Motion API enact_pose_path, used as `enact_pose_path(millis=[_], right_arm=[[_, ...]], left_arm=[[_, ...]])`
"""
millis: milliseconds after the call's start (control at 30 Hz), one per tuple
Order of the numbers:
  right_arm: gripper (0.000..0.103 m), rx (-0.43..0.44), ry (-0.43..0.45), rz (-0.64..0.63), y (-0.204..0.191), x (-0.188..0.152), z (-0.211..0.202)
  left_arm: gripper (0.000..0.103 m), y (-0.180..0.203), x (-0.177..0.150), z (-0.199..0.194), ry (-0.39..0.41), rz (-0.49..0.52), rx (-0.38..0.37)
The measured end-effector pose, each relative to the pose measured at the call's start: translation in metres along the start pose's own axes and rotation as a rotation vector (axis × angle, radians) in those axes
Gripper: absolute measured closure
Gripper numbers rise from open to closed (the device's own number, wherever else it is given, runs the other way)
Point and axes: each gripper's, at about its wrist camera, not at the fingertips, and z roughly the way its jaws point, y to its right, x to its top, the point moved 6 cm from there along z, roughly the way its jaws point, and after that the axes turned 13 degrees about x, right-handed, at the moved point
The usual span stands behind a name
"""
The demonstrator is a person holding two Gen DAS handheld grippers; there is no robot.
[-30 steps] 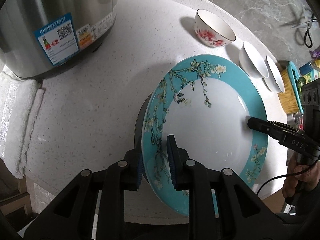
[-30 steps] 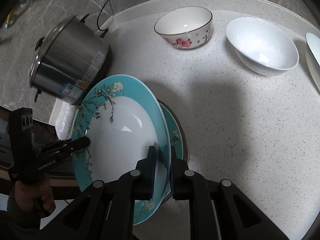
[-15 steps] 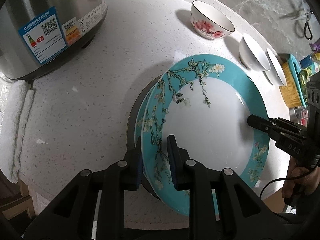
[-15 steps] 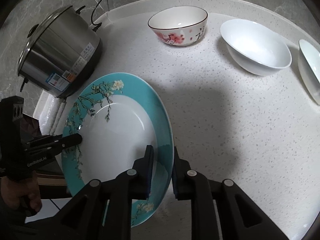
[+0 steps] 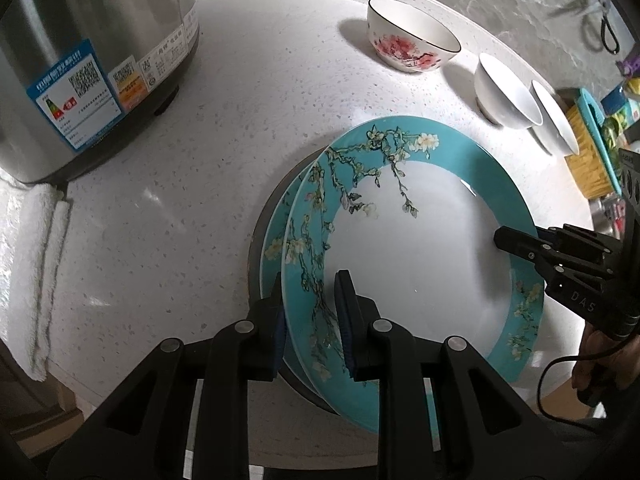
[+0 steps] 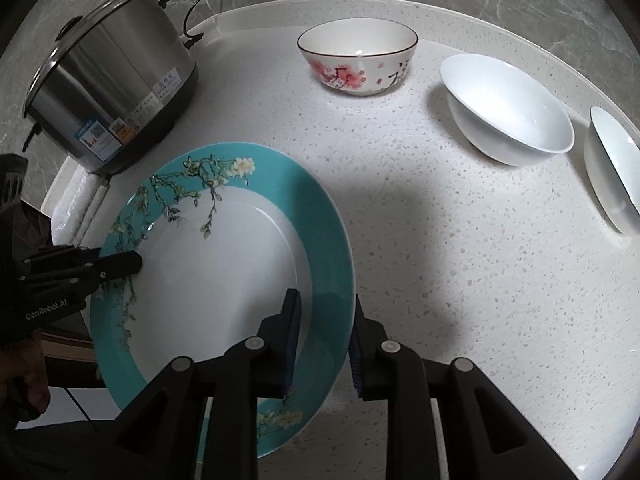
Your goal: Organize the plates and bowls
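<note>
A teal-rimmed plate with blossom branches (image 5: pixel 420 240) (image 6: pixel 224 248) is held tilted between both grippers. My left gripper (image 5: pixel 310 308) is shut on its near rim. My right gripper (image 6: pixel 322 340) grips the opposite rim and also shows in the left wrist view (image 5: pixel 520 246). Under the plate, a second teal plate (image 5: pixel 276 232) lies on a dark plate (image 5: pixel 256 240). A pink-flowered bowl (image 5: pixel 412 36) (image 6: pixel 358 58) and two white bowls (image 6: pixel 508 108) (image 6: pixel 612 168) stand at the back of the white counter (image 6: pixel 460 260).
A steel rice cooker (image 5: pixel 88 52) (image 6: pixel 108 96) stands at the back left. A white towel (image 5: pixel 36 264) lies at the counter's left edge. A yellow brush with a teal handle (image 5: pixel 592 136) and small items sit at the far right.
The held plate has risen and moved left over the lower plates. In the right wrist view the lower plates are now hidden beneath it. Both grips are unchanged.
</note>
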Motion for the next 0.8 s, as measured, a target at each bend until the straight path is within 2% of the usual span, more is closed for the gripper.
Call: enact_pose_path(millis=[633,700,733,800], right_arm=[[0.075,-0.109,0.032,-0.120,-0.015,-0.001,0.005],[0.075,-0.111,0.034,-0.130,-0.018,-0.002,0.005],[0.075,-0.113,0.031,-0.135,-0.021,-0.002,0.006],[0.075,-0.104,0.029,-0.130,-0.024,-0.004,0.006]], left_arm=[[0.075,0.021,0.002,0.001,0.098,0.135,0.163],[0.069,0.023,0.003,0.001,0.103,0.146,0.177],[0.058,0.024,0.003,0.003,0.100,0.145,0.174],[0.055,0.025,0.002,0.006,0.092,0.143,0.165]])
